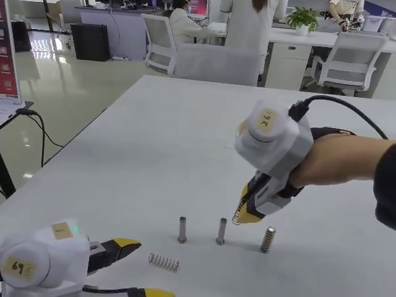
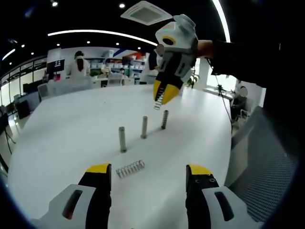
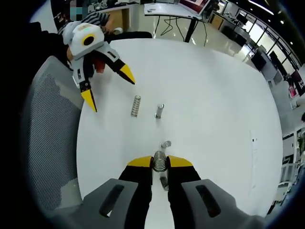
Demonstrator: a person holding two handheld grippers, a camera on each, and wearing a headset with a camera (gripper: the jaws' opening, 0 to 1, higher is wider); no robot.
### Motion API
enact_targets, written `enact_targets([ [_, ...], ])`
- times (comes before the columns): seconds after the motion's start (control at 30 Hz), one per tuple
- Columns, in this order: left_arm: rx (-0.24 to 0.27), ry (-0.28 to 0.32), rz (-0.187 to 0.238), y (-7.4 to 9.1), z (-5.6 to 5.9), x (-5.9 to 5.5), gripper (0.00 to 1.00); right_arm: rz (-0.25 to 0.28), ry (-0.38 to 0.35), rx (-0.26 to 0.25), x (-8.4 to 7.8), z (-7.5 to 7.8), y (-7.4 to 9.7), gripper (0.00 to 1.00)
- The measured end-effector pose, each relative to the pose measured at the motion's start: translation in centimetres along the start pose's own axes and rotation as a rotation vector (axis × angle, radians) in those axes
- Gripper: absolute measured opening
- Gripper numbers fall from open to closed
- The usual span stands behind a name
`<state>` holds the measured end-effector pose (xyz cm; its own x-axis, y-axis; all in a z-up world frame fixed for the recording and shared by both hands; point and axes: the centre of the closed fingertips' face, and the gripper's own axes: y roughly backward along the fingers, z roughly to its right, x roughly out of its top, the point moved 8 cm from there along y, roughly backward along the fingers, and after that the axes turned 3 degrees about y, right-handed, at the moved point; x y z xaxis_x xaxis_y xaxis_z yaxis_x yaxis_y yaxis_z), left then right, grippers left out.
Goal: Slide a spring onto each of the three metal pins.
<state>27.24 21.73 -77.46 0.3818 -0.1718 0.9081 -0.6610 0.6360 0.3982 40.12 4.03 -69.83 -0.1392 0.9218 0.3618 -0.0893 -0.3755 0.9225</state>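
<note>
Plainly, the right hand-held gripper [image 3: 159,163] is clenched on a small coiled steel spring [image 1: 237,214]. The spring hangs near upright, slightly tilted, just above the middle bare metal pin [image 1: 221,230] and offset toward the spring-covered end pin [image 1: 267,239]. The pins stand upright on the white bench [image 1: 154,154]. The left hand-held gripper [image 2: 148,170] is released and is the nearer one to the loose spring [image 2: 130,168] lying flat beside the other bare pin [image 1: 182,229].
</note>
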Motion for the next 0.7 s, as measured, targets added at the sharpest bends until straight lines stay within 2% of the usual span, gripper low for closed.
enact_targets([
  [0.7,0.0,-0.008,-0.004,-0.1,0.5,0.1,0.59,-0.015,0.025,0.014,0.7,1.4,-2.3,0.08],
])
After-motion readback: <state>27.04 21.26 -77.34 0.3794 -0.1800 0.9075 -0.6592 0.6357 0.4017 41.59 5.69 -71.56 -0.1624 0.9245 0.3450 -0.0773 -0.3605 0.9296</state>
